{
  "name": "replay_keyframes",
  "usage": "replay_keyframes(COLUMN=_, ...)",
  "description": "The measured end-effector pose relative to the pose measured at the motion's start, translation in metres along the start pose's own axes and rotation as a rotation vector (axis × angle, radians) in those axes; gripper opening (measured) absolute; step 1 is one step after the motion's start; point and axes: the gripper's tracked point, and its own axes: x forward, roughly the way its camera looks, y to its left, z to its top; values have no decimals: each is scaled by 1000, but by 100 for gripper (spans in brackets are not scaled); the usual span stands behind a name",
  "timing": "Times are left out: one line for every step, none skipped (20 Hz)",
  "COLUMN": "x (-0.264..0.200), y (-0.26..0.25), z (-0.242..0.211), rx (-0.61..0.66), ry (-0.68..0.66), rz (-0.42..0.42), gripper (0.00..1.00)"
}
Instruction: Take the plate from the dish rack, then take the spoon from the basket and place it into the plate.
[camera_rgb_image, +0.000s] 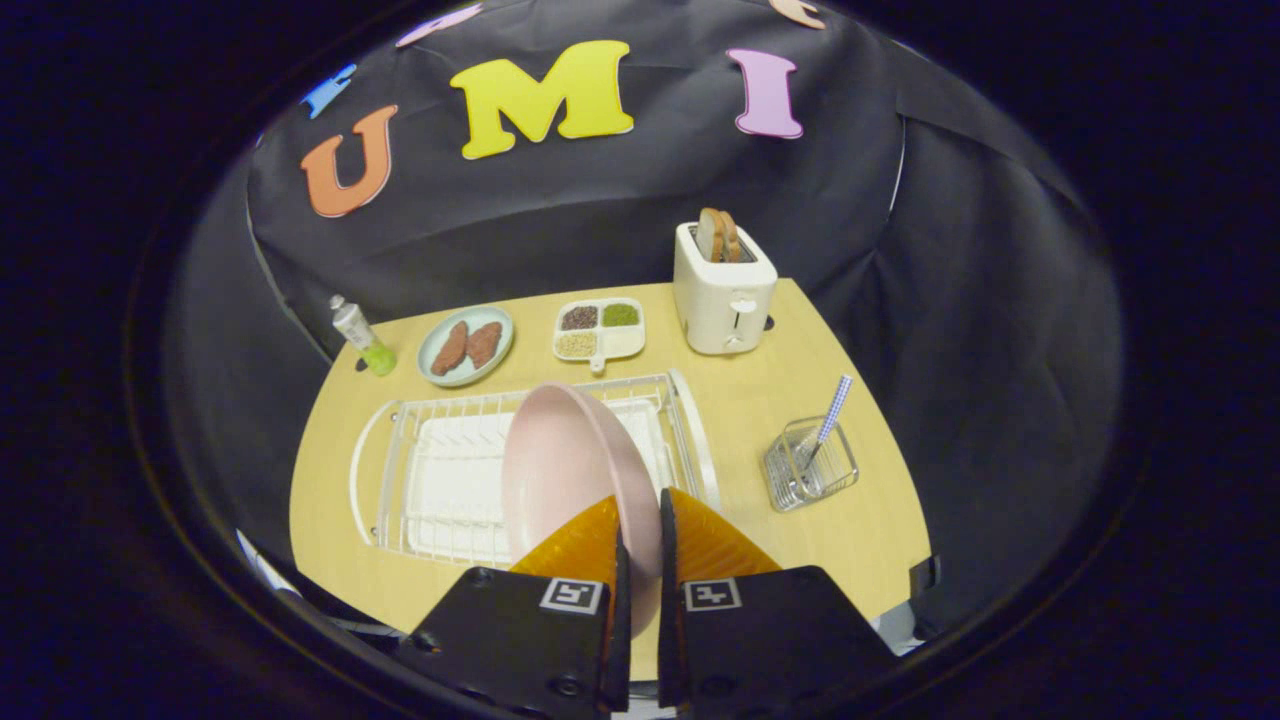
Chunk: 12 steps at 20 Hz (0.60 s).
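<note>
A pink plate (560, 465) stands on edge, lifted over the white wire dish rack (440, 480). My gripper (638, 500) is shut on the plate's near rim, one finger on each side of it. To the right of the rack sits a small wire basket (810, 467) holding a spoon (832, 408) with a checked handle that leans up and to the right. The spoon's bowl is hidden among the basket's wires.
At the back of the wooden table (740, 400) stand a white toaster (724, 290) with bread slices, a divided tray of grains (598, 330), a plate with two brown patties (465, 345), and a small tube (362, 335). The black booth wall surrounds the table.
</note>
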Motion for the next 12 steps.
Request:
replay_keyframes(x=-7, y=-6, z=-11, rx=5, ry=-15, rz=25, gripper=16)
replay_keyframes(x=-12, y=-11, z=-25, rx=9, ry=-31, rz=43, gripper=16)
replay_keyframes(x=-17, y=-16, z=-39, rx=10, ry=-46, rz=62, gripper=16)
replay_keyframes(x=-21, y=-18, z=-53, rx=23, ry=-69, rz=87, gripper=16)
replay_keyframes(x=-22, y=-19, z=-70, rx=34, ry=-80, rz=111, gripper=16)
replay_keyframes(x=-21, y=-21, z=-88, rx=46, ry=-85, rz=133, gripper=16)
replay_keyframes(x=-19, y=-23, z=-105, rx=57, ry=-86, rz=149, gripper=16)
replay_keyframes(x=-13, y=-24, z=-123, rx=67, ry=-81, rz=159, gripper=16)
replay_keyframes(x=-7, y=-25, z=-139, rx=66, ry=-78, rz=168, gripper=16)
replay_keyframes(x=2, y=-26, z=-153, rx=67, ry=-72, rz=168, gripper=16)
replay_keyframes(x=10, y=-29, z=-164, rx=76, ry=-74, rz=161, gripper=16)
replay_keyframes(x=19, y=-31, z=-171, rx=79, ry=-81, rz=149, gripper=16)
